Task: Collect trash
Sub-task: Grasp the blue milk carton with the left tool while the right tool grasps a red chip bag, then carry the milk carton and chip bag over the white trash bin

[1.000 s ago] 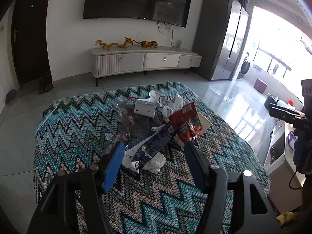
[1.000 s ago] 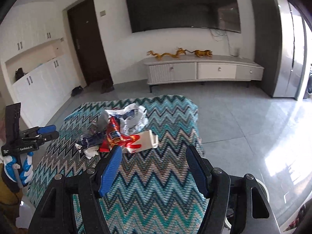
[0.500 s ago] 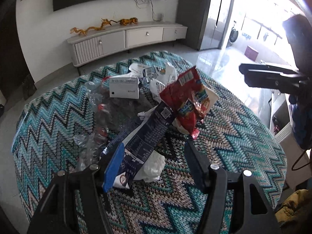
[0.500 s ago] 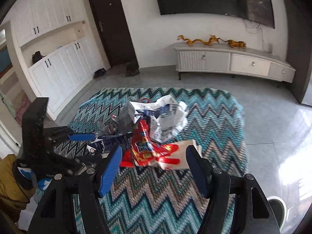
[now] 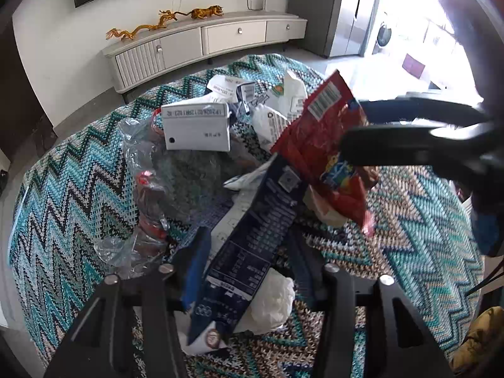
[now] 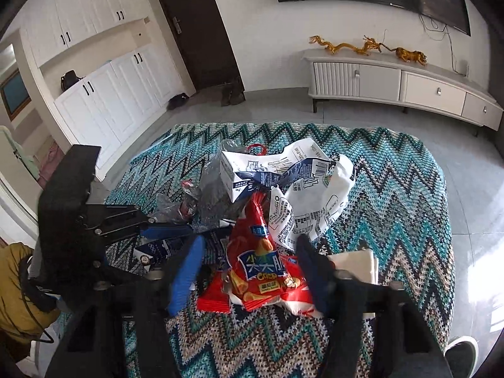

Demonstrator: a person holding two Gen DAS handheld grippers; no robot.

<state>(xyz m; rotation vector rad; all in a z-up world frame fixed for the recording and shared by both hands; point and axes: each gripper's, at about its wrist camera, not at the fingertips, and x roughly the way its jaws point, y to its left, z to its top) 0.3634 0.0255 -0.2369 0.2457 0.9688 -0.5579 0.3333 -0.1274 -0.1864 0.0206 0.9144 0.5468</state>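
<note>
A trash pile lies on a zigzag knitted cloth [image 5: 69,195]. My left gripper [image 5: 249,245] is open, its jaws on either side of a flattened dark blue carton [image 5: 252,242], with a crumpled white tissue [image 5: 274,299] beside it. My right gripper [image 6: 247,255] is open, its jaws on either side of a red chip bag [image 6: 255,264]. The bag also shows in the left wrist view [image 5: 327,151], with the right gripper's fingers [image 5: 409,145] reaching in from the right. A white box [image 5: 195,126], clear plastic [image 5: 145,189] and white torn cartons [image 6: 308,189] lie behind.
A TV cabinet [image 5: 204,41] with gold dragon figures [image 5: 163,22] stands against the far wall. White cupboards [image 6: 94,94] and a dark door [image 6: 195,28] are on the left. Tiled floor [image 6: 472,189] surrounds the cloth-covered surface. A white card [image 6: 356,261] lies under the chip bag.
Both grippers have moved in on the pile. The left now straddles the blue carton. The right now straddles the red chip bag.
</note>
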